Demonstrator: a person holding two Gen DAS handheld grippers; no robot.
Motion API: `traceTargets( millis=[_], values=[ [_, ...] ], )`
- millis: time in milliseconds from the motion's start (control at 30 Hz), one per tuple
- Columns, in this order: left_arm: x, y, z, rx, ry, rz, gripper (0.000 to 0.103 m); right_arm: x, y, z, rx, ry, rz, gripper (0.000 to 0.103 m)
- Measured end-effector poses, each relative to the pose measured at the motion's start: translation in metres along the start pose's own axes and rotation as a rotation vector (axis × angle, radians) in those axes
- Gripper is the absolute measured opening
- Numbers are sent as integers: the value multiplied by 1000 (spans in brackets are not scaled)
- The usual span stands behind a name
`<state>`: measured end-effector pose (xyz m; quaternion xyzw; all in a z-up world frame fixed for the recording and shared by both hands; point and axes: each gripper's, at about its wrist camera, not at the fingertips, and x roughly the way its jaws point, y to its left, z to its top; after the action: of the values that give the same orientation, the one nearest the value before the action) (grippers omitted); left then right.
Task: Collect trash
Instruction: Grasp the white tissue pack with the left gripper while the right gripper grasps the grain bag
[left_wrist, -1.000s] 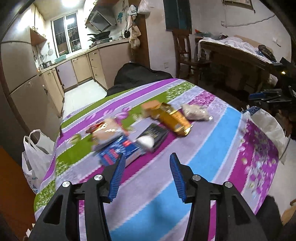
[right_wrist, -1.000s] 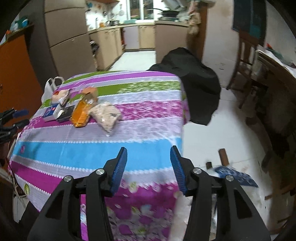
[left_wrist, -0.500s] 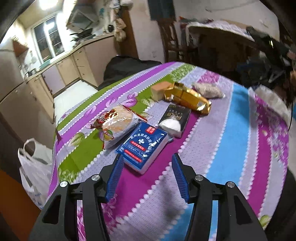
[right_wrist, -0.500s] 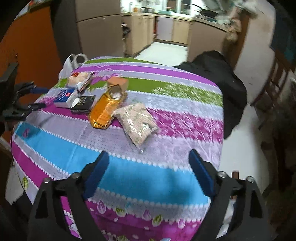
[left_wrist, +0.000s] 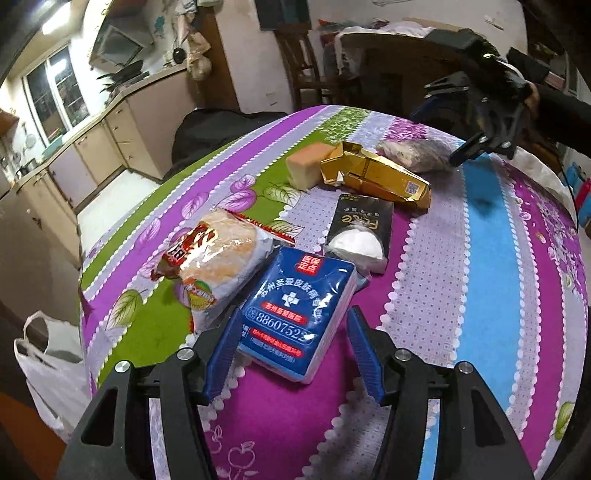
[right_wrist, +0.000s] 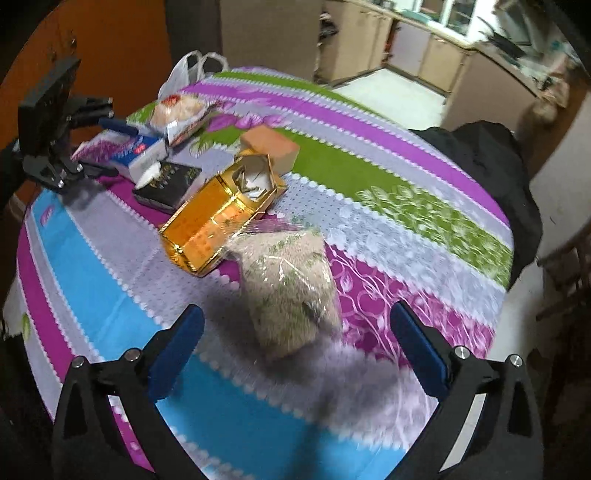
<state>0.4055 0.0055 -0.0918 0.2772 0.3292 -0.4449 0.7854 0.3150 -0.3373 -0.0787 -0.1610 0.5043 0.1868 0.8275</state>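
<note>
Change: half a second ago my left gripper (left_wrist: 291, 352) hung short of the blue tissue pack (left_wrist: 297, 314); now its fingers sit either side of the pack's near end, so I judge the first pickup is one squeeze away

Left tool: jaws apart a little wider than the pack, neither pad clearly touching it, nothing held

Right tool: the right gripper (right_wrist: 295, 350) has spread far wider than a second ago and moved in over the clear bag of grain (right_wrist: 290, 291); wide open, holding nothing

Pack position: flat on the striped tablecloth (left_wrist: 480, 295), its far left corner against the bread packet (left_wrist: 218, 262), its far right corner just beside the black box (left_wrist: 364, 225) with a white wad (left_wrist: 356, 248) on it

Pack axis: long axis runs from my left gripper up and slightly right toward the black box; printed face up, narrow end toward me

Bag axis: lies lengthwise away from the right gripper, far end touching the gold carton (right_wrist: 221, 218)

Carton: long axis slants away from the black box, open end toward the sponge cake (right_wrist: 271, 147)

Drop point: I take the white plastic bag (left_wrist: 51, 354) hanging off the table edge, beyond the bread packet, as the likely trash bag
</note>
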Motion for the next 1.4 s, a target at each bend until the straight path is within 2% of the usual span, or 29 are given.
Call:
traceTargets(
  millis=[167, 267, 367, 433, 600, 633, 667, 700, 733, 1000, 1167, 1400],
  values=[
    [4, 1, 3, 20, -9, -20, 60, 25, -3, 8, -15, 25, 35, 97],
    [8, 0, 4, 34, -7, -13, 61, 29, -7, 7, 17, -2, 73, 89],
    [12, 1, 5, 30, -7, -13, 62, 24, -8, 3, 53, -53, 60, 72],
    [19, 2, 7, 32, 10, 0, 62, 19, -11, 1, 87, -71, 43, 52],
    [27, -7, 10, 21, 20, -25, 61, 13, -6, -6, 141, -86, 10, 48],
    [26, -8, 10, 4, 17, -27, 52, 11, -3, -8, 148, -89, 5, 48],
    [25, -8, 8, -14, 16, -31, 37, 9, 0, -12, 153, -92, 2, 47],
    [24, -8, 6, -33, 19, -31, 30, 7, 4, -16, 157, -94, -2, 47],
    [22, -9, 4, -48, 19, -27, 27, 5, 7, -21, 160, -95, -7, 47],
    [-28, -38, -17, -155, -69, 32, 26, -29, 31, -66, 262, -140, -17, 47],
    [-65, -76, -18, -212, -92, 141, 26, -50, 52, -85, 336, -103, -20, 47],
    [-84, -118, -7, -300, -36, 330, 26, -64, 91, -93, 374, -56, 14, 47]
  ],
)
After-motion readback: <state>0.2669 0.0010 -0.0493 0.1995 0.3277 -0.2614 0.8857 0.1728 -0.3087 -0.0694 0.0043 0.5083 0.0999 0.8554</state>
